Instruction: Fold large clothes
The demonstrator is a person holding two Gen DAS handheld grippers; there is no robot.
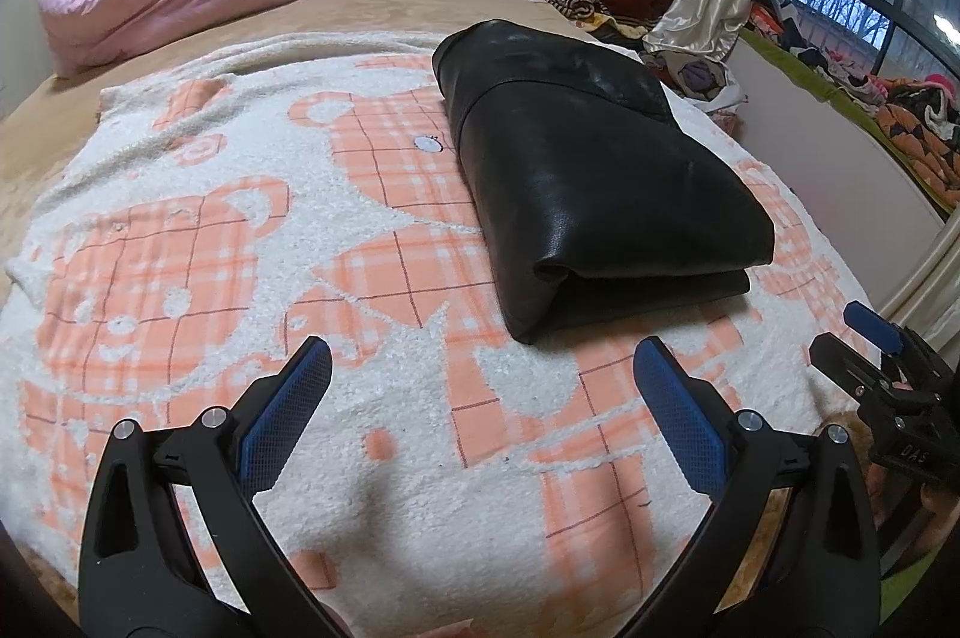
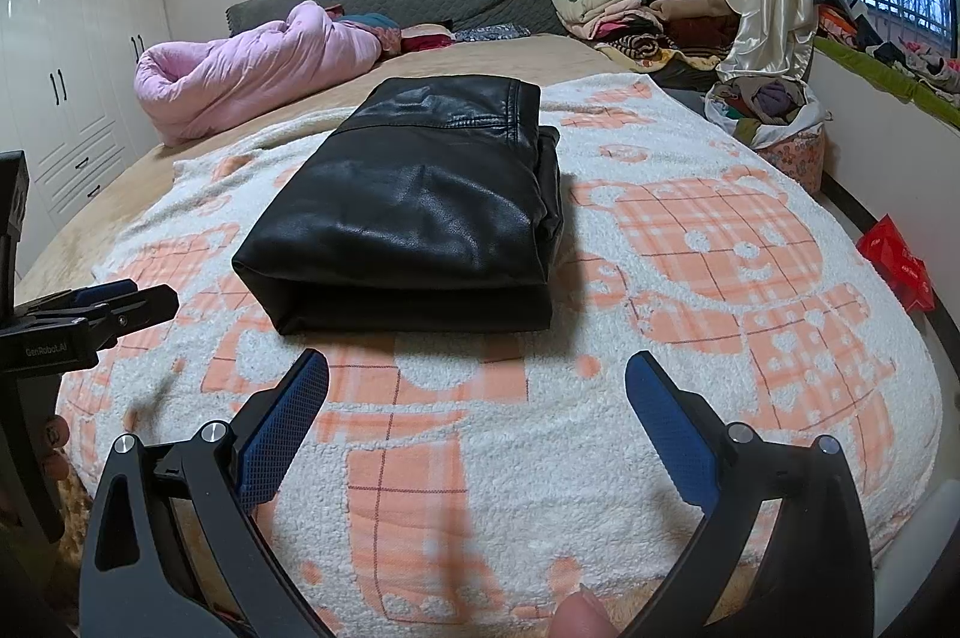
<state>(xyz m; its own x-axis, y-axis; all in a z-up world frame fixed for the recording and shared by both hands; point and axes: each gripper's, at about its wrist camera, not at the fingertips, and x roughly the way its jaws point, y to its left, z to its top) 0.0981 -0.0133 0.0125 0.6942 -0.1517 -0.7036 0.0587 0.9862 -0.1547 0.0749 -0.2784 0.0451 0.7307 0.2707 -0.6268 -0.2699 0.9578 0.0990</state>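
While both tools hang wide open and empty near the bed's front edge, a folded black leather garment [image 2: 414, 212] lies on the bear-print blanket [image 2: 750, 368], just ahead of the right gripper [image 2: 477, 419] and left gripper [image 1: 483, 392]. It looks heavy, smooth and slippery; pinching the thick doubled front edge seems safest.

A black leather garment [image 1: 576, 176] lay folded into a thick, compact rectangle on a white fleece blanket [image 1: 240, 230] patterned with orange checked bears, spread over the bed. Its glossy, lightly creased top panel showed a stitched seam across the far end, and the stacked layers were visible along the rounded near fold. Nothing touched it.
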